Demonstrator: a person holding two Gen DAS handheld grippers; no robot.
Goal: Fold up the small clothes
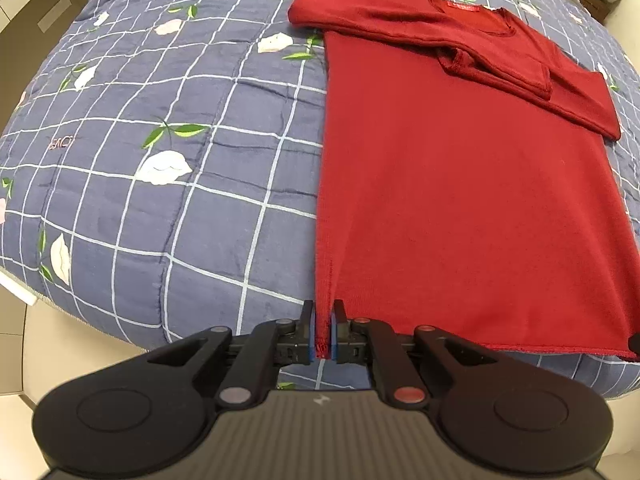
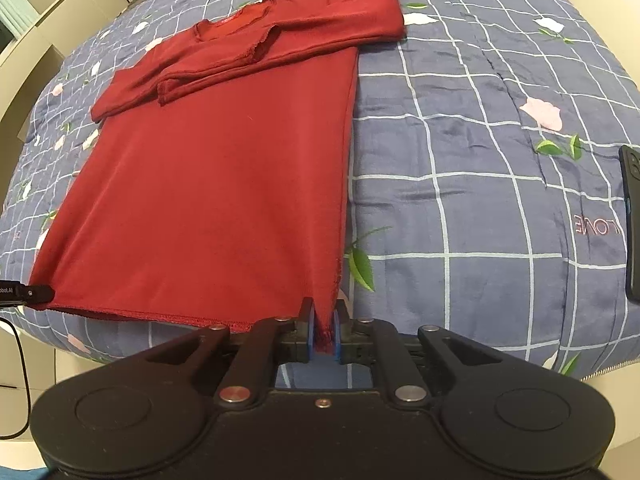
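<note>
In the left wrist view, the left gripper (image 1: pixel 323 330) has its jaws pinching the near left corner of the hem of the red shirt (image 1: pixel 460 200), which lies flat on the bed (image 1: pixel 160 160) with both sleeves folded across the chest; to fold well, I think this corner should rise only a little and travel straight toward the collar. In the right wrist view, the right gripper (image 2: pixel 323 330) pinches the other hem corner in the same way, so both should probably move together at equal height, keeping the hem stretched and avoiding the black phone (image 2: pixel 632 224) at the right.
</note>
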